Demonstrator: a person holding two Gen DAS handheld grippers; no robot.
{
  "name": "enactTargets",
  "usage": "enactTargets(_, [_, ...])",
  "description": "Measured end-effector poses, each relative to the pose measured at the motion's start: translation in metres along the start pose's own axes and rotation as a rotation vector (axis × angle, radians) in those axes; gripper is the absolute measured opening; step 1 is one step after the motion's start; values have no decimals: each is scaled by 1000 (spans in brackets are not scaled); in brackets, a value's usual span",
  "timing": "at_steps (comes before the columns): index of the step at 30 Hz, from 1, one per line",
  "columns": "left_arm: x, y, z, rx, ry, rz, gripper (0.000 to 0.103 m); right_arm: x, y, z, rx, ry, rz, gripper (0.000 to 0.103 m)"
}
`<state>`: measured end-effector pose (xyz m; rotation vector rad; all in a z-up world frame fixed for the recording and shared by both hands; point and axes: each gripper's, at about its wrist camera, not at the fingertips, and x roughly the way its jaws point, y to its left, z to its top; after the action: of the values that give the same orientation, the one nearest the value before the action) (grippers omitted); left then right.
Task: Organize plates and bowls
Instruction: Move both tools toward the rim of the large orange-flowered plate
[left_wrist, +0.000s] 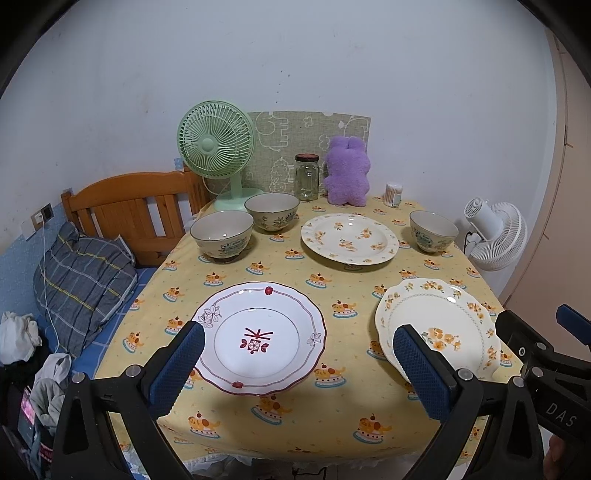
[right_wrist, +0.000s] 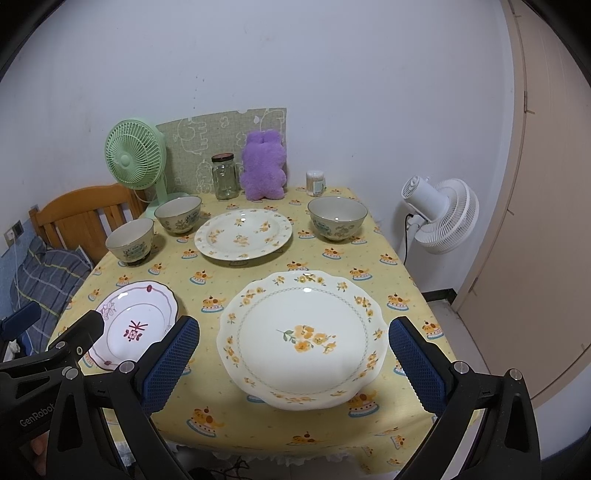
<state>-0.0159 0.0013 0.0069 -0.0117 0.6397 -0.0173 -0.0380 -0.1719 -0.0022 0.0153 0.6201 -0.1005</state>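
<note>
Table (left_wrist: 229, 435), covered by a yellow cloth printed with cake motifs, carries all the crockery. Behind it, against the wall, stand a green fan (left_wrist: 216, 142), a purple plush toy (left_wrist: 347, 170), a glass jar (left_wrist: 307, 177) and a small tub of cotton swabs (left_wrist: 393, 194); a white fan (right_wrist: 443, 218) stands off the table's right side, and a wooden bed headboard (left_wrist: 136, 206) with a plaid pillow (left_wrist: 81, 273) lies to its left.

Plates, three in all, lie flat and well apart. The orange-flowered scalloped plate (right_wrist: 301, 336) sits near the front right edge. The red-trimmed plate (left_wrist: 258, 338) sits near the front left. The smaller orange-flowered plate (left_wrist: 349, 238) lies toward the back, between the bowls.

Bowls, three, stand upright and empty. Two left bowls (left_wrist: 222, 233) (left_wrist: 272, 210) stand just beside each other at the back left; the right bowl (left_wrist: 433, 230) stands alone at the back right.

Left gripper (left_wrist: 295, 365), fingers spread wide apart, hangs above the front edge in line with the red-trimmed plate, touching nothing. Right gripper (right_wrist: 293, 363), fingers likewise spread wide, frames the scalloped plate in its own view, and holds nothing. Each gripper's black body shows at the edge of the other's view.
</note>
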Motion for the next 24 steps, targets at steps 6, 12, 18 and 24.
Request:
enactTargets(6, [0, 0, -1, 0, -1, 0, 103, 0, -1, 0, 1, 0, 1, 103])
enactTargets(12, [-1, -2, -1, 0, 1, 0, 103, 0, -1, -1, 1, 0, 1, 103])
enactTargets(18, [-1, -3, -1, -1, 0, 0, 103, -1, -3, -2, 1, 0, 1, 103])
enactTargets(24, [-1, -5, -2, -1, 1, 1, 103, 0, -4, -3, 2, 2, 2, 103])
